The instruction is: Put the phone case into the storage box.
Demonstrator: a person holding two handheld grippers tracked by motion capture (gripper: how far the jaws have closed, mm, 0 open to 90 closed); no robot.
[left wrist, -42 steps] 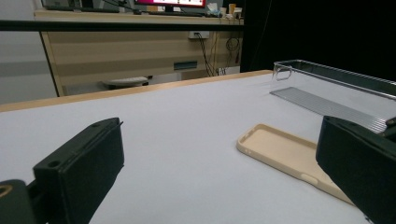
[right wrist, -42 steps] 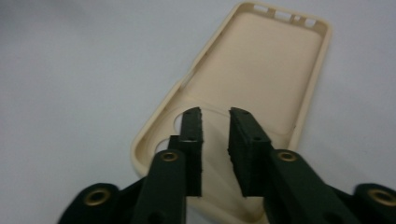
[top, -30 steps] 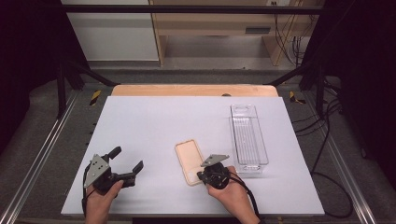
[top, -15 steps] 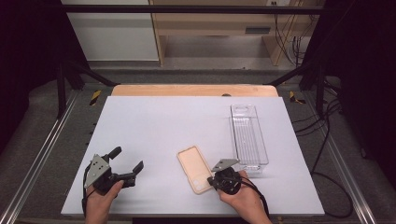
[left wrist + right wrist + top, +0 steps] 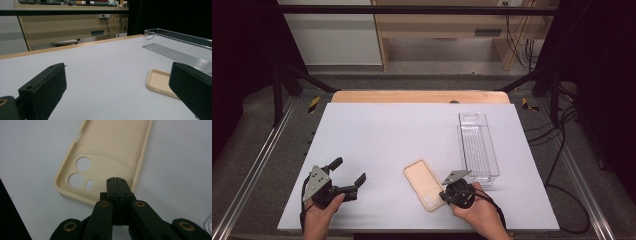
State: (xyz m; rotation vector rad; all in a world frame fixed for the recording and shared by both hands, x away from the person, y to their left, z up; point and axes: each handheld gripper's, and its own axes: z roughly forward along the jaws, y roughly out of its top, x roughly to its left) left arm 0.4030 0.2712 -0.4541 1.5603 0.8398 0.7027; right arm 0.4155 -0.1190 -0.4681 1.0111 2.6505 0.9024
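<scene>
A beige phone case [image 5: 424, 184] lies inside up on the white table sheet [image 5: 412, 130], its camera holes at the near end. My right gripper [image 5: 445, 196] is shut, jaws pressed together, and its tips [image 5: 116, 180] rest on the case's inner face [image 5: 112, 145] beside the camera holes; nothing shows between them. My left gripper [image 5: 347, 171] is held at the near left, jaws wide open and empty. In the left gripper view the open gripper [image 5: 118, 95] frames bare sheet, and the case [image 5: 160, 82] lies partly behind the right jaw.
A clear plastic bin [image 5: 478, 145] stands lengthwise on the right of the sheet, just beyond my right hand, and its open rim [image 5: 175, 37] is in the left gripper view. A wooden table edge [image 5: 419, 96] runs along the far side. Black frame rails flank the table.
My right gripper has drawn back toward the near edge and a little right, and the phone case has slid that way with it. The left gripper has not moved.
</scene>
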